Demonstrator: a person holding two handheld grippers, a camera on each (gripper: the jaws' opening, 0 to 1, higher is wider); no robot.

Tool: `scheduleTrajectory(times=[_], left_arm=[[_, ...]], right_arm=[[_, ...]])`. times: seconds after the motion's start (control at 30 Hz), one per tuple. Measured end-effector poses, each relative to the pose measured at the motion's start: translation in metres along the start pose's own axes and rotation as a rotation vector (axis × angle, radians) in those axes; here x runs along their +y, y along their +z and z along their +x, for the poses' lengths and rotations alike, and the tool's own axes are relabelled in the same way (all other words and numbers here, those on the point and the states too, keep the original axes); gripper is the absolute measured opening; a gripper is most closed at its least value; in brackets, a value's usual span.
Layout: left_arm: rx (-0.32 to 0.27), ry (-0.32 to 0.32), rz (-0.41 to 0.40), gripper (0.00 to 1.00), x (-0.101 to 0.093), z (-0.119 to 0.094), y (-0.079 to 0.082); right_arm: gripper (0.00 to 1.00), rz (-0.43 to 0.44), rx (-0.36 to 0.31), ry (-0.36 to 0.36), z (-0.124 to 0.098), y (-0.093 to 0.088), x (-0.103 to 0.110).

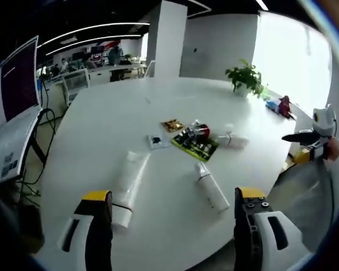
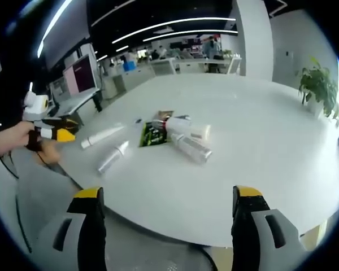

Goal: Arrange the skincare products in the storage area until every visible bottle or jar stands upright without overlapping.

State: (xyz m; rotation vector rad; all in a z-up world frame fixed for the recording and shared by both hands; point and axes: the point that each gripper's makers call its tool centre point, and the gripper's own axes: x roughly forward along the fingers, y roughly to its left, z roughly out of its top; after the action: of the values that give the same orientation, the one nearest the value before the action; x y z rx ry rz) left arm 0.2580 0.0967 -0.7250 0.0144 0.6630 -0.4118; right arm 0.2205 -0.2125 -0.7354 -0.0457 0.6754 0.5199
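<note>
A big white tube (image 1: 128,186) lies flat on the round white worktop (image 1: 118,121), near the edge. In the right gripper view the same tube (image 2: 101,136) lies on its side too. Just beside it, but not touching, a white bottle (image 1: 211,186) lies flat as well. In the right gripper view this bottle (image 2: 113,157) looks shiny and silver.

Farther in, a small pile sits in the middle of the worktop. There is a dark green packet (image 1: 195,144) with a small bottle with a red part (image 1: 200,132) resting on top of it. A white bottle (image 1: 233,139) lies flat just beside the packet. A small white packet (image 1: 156,141) and a little brown packet (image 1: 172,125) lie near it. In the right gripper view, a clear bottle (image 2: 192,148) and a white bottle (image 2: 186,129) lie flat next to the green packet (image 2: 152,135). Nothing in the pile stands up.

The left claw (image 1: 172,213) is wide apart and holds nothing. It hangs over the near edge, above the tube and the bottle. The right claw (image 2: 168,210) is wide apart too and holds nothing. It hangs near the worktop's edge, well apart from the pile.

A green plant (image 1: 246,78) in a pot stands at the far side. A screen (image 1: 18,79) stands off to the side of the worktop.
</note>
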Motion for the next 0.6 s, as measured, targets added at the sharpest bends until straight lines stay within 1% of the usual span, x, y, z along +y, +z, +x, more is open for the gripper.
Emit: scheduleTrajectory(times=[0.1, 0.13, 0.17, 0.23, 0.33, 0.43, 0.6], left_arm=[[0.015, 0.001, 0.004, 0.81, 0.005, 0.003, -0.001], [0.023, 0.003, 0.007, 0.81, 0.012, 0.005, -0.002], [0.029, 0.004, 0.006, 0.81, 0.015, 0.006, -0.003], [0.045, 0.007, 0.002, 0.80, 0.014, 0.007, -0.003], [0.063, 0.007, 0.003, 0.80, 0.020, 0.011, -0.008], [0.083, 0.007, 0.010, 0.79, 0.032, 0.015, -0.012], [0.111, 0.007, 0.028, 0.77, 0.037, 0.020, -0.012]], right_arm=[[0.93, -0.001, 0.001, -0.002, 0.000, 0.000, 0.000], [0.92, -0.002, 0.003, -0.003, 0.000, 0.000, 0.000], [0.92, -0.003, 0.004, -0.001, 0.000, 0.000, 0.000], [0.92, -0.005, 0.006, 0.001, 0.000, 0.000, 0.001], [0.91, -0.008, 0.008, 0.002, 0.001, -0.001, 0.001], [0.91, -0.009, 0.010, 0.001, 0.000, 0.000, 0.001], [0.91, -0.009, 0.010, -0.003, 0.000, 0.000, 0.001]])
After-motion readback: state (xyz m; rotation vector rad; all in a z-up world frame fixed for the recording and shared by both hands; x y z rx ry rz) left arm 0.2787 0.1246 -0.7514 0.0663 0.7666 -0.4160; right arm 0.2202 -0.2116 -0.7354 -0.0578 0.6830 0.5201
